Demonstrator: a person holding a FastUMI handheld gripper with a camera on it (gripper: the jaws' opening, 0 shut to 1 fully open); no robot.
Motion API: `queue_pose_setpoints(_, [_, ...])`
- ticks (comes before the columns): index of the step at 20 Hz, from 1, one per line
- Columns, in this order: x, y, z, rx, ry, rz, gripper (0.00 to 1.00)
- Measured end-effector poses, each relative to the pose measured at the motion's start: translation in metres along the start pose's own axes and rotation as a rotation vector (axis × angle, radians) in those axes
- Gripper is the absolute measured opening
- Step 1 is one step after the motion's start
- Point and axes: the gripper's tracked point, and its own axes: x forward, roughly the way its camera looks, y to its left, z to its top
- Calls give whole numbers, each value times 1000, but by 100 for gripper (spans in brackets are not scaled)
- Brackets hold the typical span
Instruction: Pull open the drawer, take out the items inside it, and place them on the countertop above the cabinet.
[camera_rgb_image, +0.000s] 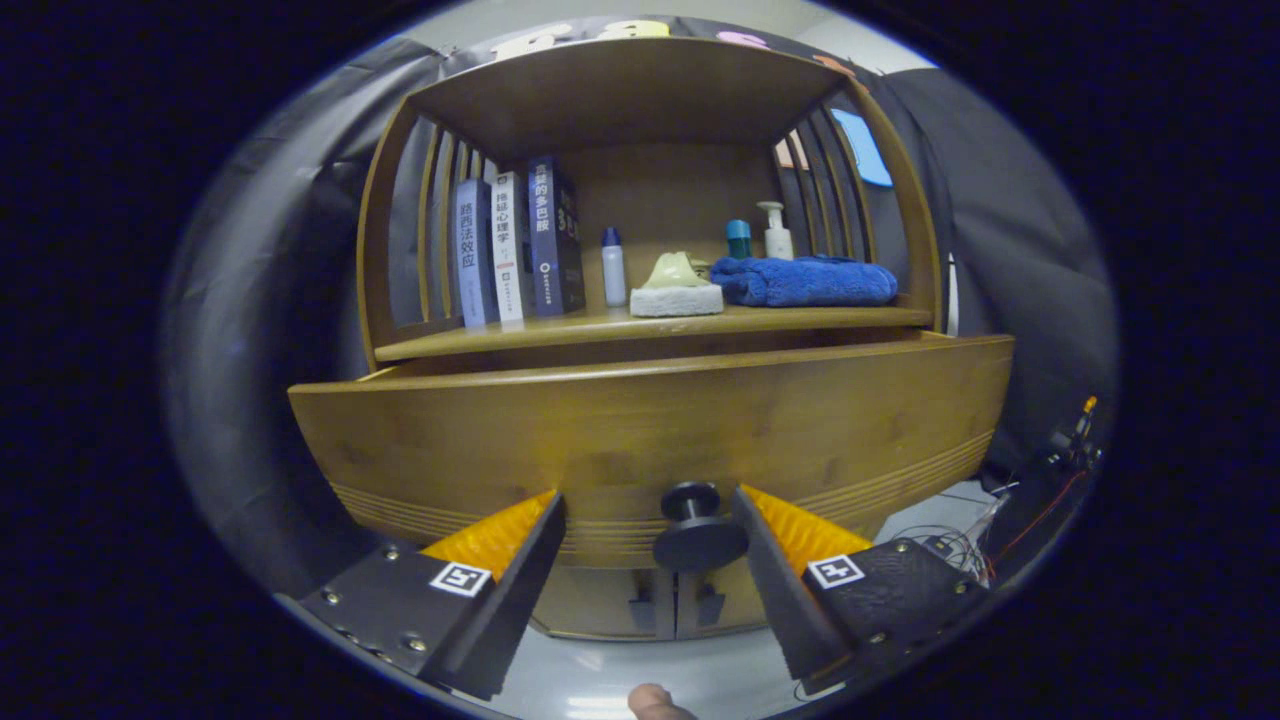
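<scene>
Wooden brown drawer front (650, 430) looks stiff, prob heavy; grab by round dark knob (697, 530). Gripper (648, 520) wide open w/ knob between fingers, nothing held.

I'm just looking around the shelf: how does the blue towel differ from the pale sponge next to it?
The blue towel is deep blue, folded and wide; the sponge is pale, smaller and blocky, with a greenish hump on top. The towel lies at the shelf's right end, the sponge nearer the middle. Both rest on the countertop above the drawer. The claw is open around the drawer knob.
</scene>
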Motion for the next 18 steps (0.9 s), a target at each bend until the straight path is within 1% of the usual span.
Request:
queue_pose_setpoints(13, [49, 5, 10, -6, -62, -12, 99])
queue_pose_setpoints(18, [81, 9, 11, -22, -92, -18, 99])
